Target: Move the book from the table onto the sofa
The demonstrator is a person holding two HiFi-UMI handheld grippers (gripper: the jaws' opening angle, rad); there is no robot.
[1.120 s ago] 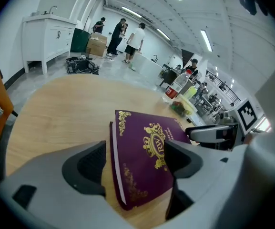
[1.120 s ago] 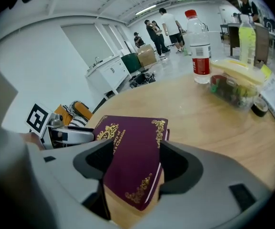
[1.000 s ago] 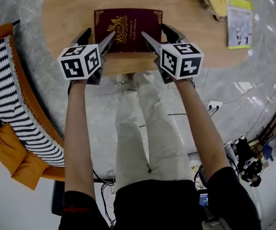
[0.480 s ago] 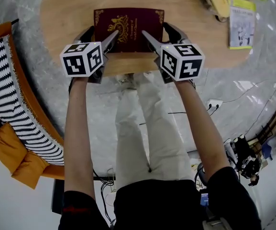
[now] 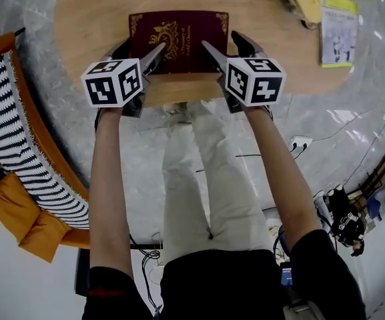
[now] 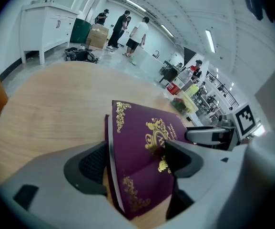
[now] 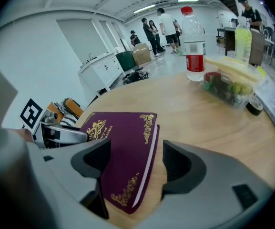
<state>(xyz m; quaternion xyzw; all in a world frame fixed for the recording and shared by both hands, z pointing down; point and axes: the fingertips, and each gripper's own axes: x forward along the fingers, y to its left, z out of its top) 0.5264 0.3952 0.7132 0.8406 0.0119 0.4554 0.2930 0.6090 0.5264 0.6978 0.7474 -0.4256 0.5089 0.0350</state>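
A maroon book (image 5: 179, 35) with gold print lies flat on the round wooden table (image 5: 92, 19). My left gripper (image 5: 141, 45) stands astride its near left corner. In the left gripper view, one pad sits just outside the book (image 6: 137, 180) by the page edge, and the other hangs over the cover. The left gripper (image 6: 137, 161) has its jaws wide. My right gripper (image 5: 220, 40) straddles the near right corner. In the right gripper view the book (image 7: 123, 137) lies between the spread jaws of the right gripper (image 7: 136, 161), with a gap to the outer pad.
An orange sofa (image 5: 12, 145) with a striped blanket stands at the left, below the table. A yellow-green booklet (image 5: 332, 29) lies on the table's right side. A water bottle (image 7: 192, 18) and a clear food box (image 7: 230, 87) stand there too. A power strip (image 5: 299, 144) lies on the floor.
The right gripper's jaws have spread a little wider around the book's corner. Both hands and the book have stayed in place.
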